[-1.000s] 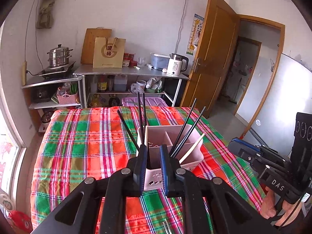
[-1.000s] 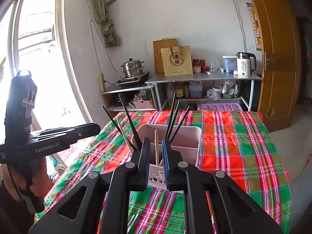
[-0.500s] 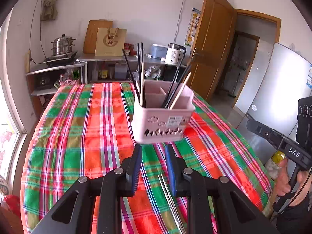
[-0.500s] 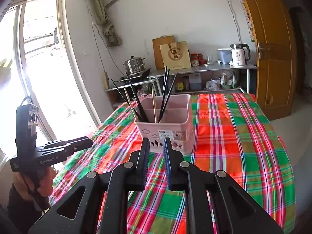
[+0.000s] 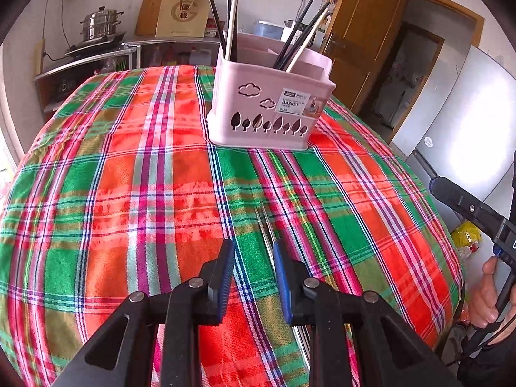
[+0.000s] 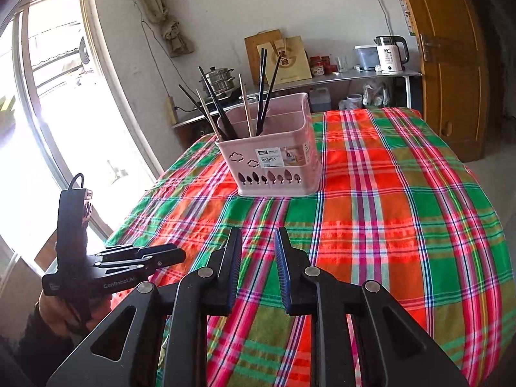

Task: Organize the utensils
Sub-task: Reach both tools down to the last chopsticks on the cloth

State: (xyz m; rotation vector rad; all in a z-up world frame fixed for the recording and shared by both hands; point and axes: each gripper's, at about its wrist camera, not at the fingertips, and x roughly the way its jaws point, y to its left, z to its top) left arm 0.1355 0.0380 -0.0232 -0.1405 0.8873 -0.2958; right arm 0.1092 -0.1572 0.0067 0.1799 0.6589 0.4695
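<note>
A pink utensil basket stands on the plaid tablecloth, with black and wooden chopsticks upright in its compartments. Two thin metal chopsticks lie on the cloth in front of it, running toward me under the gap of my left gripper. That gripper is open and hangs low over the cloth, gripping nothing. My right gripper also faces the basket from the near side; its jaws are opening and nothing is between them. Each gripper shows in the other's view: the left gripper, the right gripper.
Behind the table is a metal shelf with a kettle, a steamer pot and a paper bag. A window is on the left, a wooden door on the right. A fridge stands beside the table's right edge.
Both grippers have drawn back from the basket and sunk toward the near cloth. Both pairs of jaws stand wider than before. The metal chopsticks have come into the left wrist view.
</note>
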